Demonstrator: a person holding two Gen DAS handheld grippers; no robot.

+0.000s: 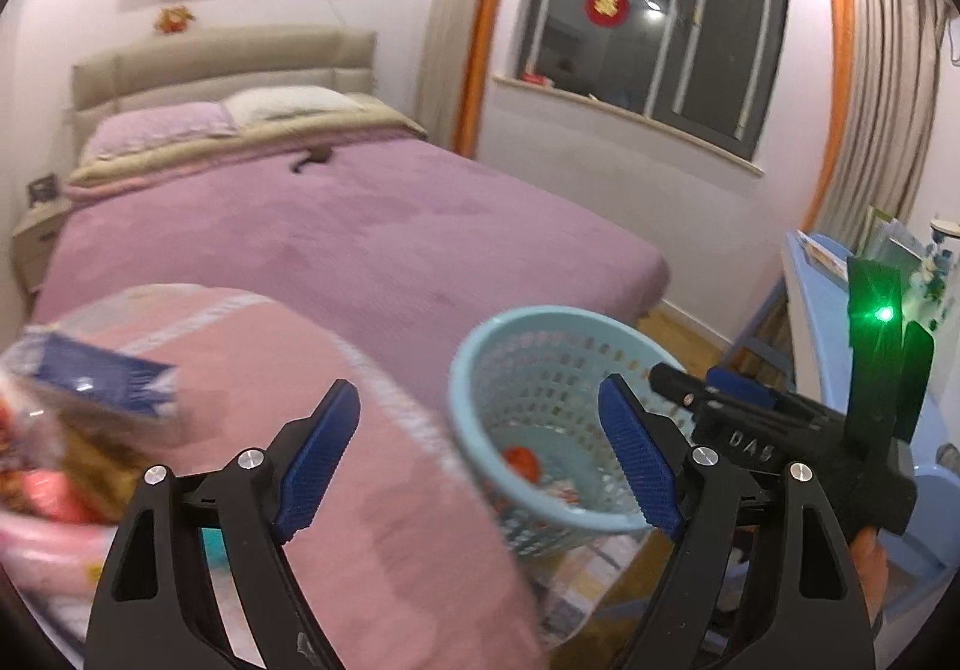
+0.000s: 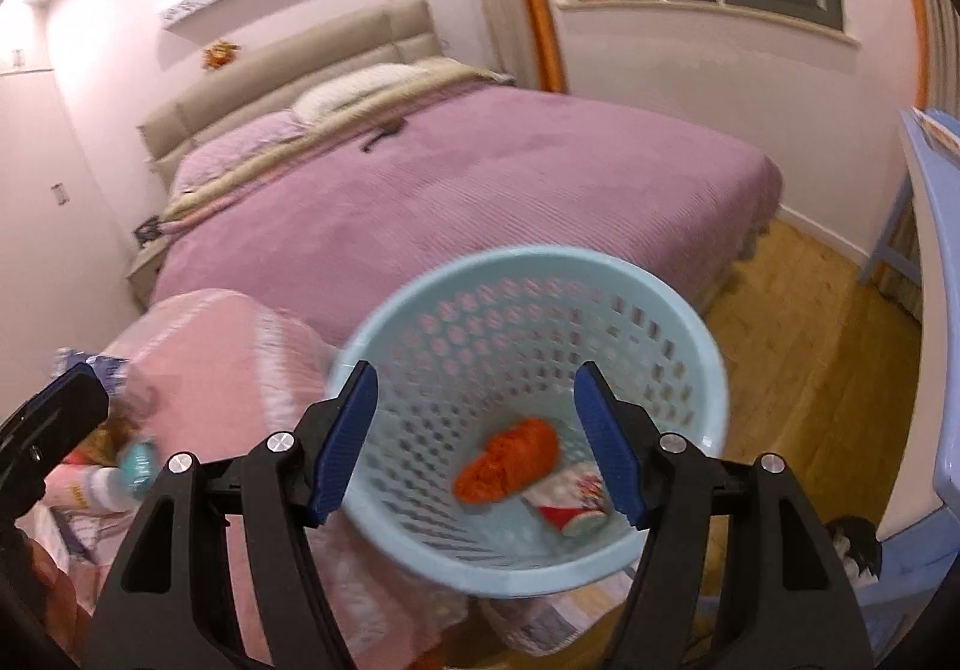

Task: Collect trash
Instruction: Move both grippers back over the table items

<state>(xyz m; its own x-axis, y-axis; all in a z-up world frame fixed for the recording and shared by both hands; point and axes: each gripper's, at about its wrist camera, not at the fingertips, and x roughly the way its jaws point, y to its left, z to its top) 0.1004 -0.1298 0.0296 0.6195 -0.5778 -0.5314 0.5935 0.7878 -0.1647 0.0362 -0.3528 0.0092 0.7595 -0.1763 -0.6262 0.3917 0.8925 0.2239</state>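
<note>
A pale blue perforated basket stands tilted beside a pink folded blanket. Inside it lie an orange crumpled piece and a red-and-white paper cup. My right gripper is open over the basket's mouth, its pads pressing on nothing. My left gripper is open with nothing in it, above the blanket's edge, with the basket just to its right. A blurred heap of wrappers, topped by a blue packet, lies at the far left. The right gripper shows by the basket's right rim.
A big bed with a purple cover fills the room behind. A blue desk and a blue stool stand to the right, over a wooden floor. A checked quilt lies under the basket.
</note>
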